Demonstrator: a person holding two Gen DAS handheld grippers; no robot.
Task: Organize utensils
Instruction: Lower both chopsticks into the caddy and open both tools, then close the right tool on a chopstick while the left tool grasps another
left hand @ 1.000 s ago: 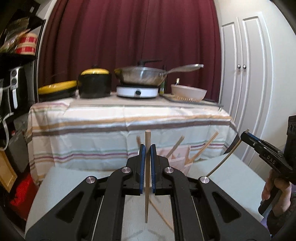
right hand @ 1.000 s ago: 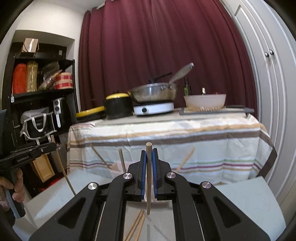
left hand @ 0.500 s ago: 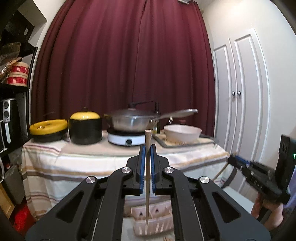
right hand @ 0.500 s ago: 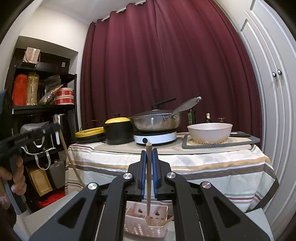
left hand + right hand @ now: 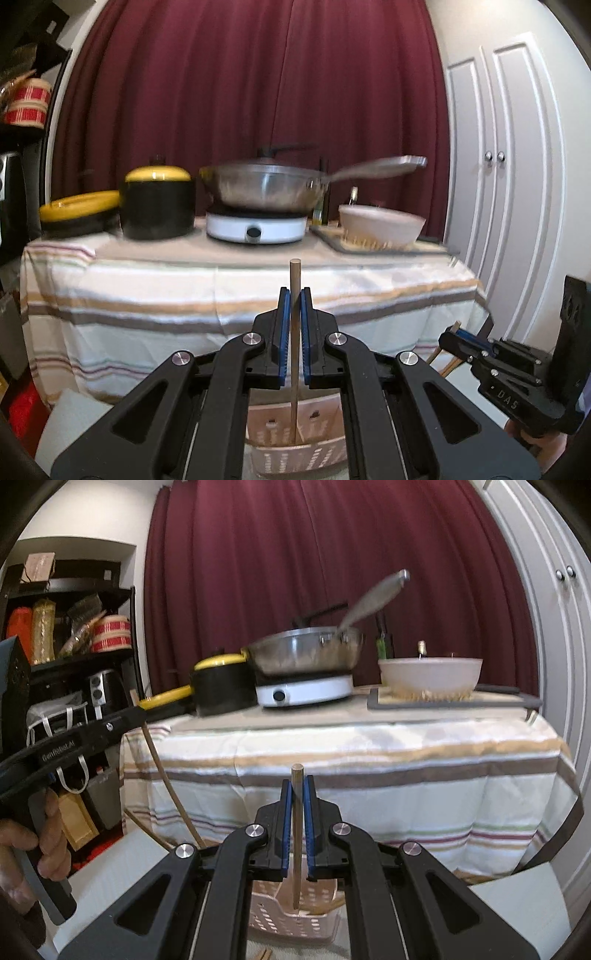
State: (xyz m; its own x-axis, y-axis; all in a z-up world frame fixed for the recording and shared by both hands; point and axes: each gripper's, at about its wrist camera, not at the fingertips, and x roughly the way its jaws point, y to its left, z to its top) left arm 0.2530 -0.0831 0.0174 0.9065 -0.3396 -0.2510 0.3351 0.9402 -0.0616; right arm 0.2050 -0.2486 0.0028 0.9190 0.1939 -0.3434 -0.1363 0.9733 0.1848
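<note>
My left gripper (image 5: 294, 295) is shut on a wooden chopstick (image 5: 294, 350) held upright, its lower tip over the pink slotted utensil basket (image 5: 299, 448). My right gripper (image 5: 296, 784) is shut on another wooden chopstick (image 5: 296, 834), upright, its tip above the same basket (image 5: 291, 919), which holds more sticks. In the left wrist view the right gripper (image 5: 452, 338) shows at the right with its chopstick. In the right wrist view the left gripper (image 5: 138, 707) shows at the left with its chopstick (image 5: 166, 775) slanting down.
Behind stands a table with a striped cloth (image 5: 221, 295) bearing a black pot with yellow lid (image 5: 157, 206), a steel pan on a white cooker (image 5: 258, 225) and a white bowl on a tray (image 5: 380, 227). White cupboard doors (image 5: 498, 184) at right, black shelves (image 5: 74, 646) at left.
Both grippers have dropped lower toward the basket, each still holding its chopstick; the chopstick tips now hang over the basket opening.
</note>
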